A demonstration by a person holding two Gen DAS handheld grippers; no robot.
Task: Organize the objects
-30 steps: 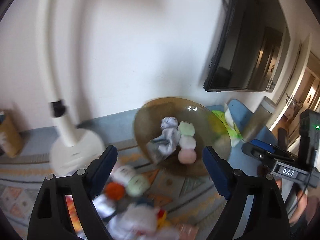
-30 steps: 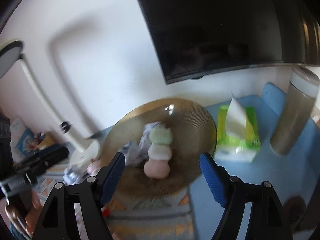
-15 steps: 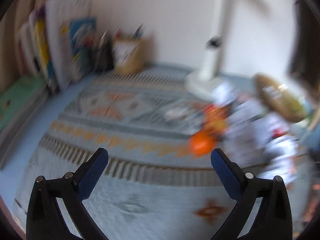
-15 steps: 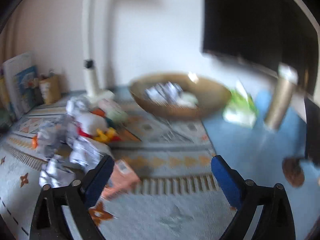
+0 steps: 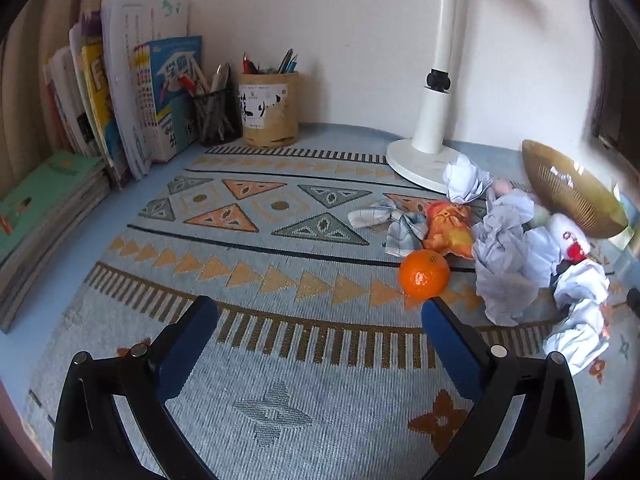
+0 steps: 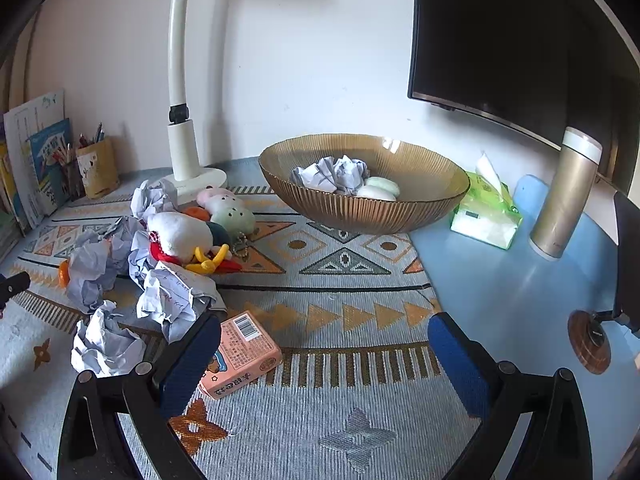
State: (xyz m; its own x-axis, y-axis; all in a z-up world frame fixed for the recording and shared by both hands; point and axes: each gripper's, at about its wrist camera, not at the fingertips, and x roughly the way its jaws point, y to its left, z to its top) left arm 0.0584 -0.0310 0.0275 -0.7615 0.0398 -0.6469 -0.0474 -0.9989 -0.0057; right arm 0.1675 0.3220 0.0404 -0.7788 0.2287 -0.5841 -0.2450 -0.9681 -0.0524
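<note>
An amber glass bowl (image 6: 364,204) stands on the patterned mat and holds crumpled paper (image 6: 332,174) and pale round plush pieces (image 6: 382,188). Left of it lies a heap of crumpled papers (image 6: 100,264), plush toys (image 6: 180,236) and a pink box (image 6: 240,354). In the left wrist view an orange (image 5: 424,274) lies beside crumpled paper (image 5: 508,256), an orange plush (image 5: 450,226) and a checked cloth (image 5: 390,222); the bowl (image 5: 572,200) is at the right edge. My left gripper (image 5: 320,320) is open and empty, low over the mat. My right gripper (image 6: 324,338) is open and empty, its left finger next to the pink box.
A white lamp base (image 5: 424,160) stands at the back. Pen holders (image 5: 268,108) and books (image 5: 132,92) line the left back corner. A tissue pack (image 6: 486,216), a gold flask (image 6: 564,200) and a monitor (image 6: 520,40) are at the right.
Both grippers have pulled back and down from over the bowl to low over the mat. The left view has swung left toward the books and the orange.
</note>
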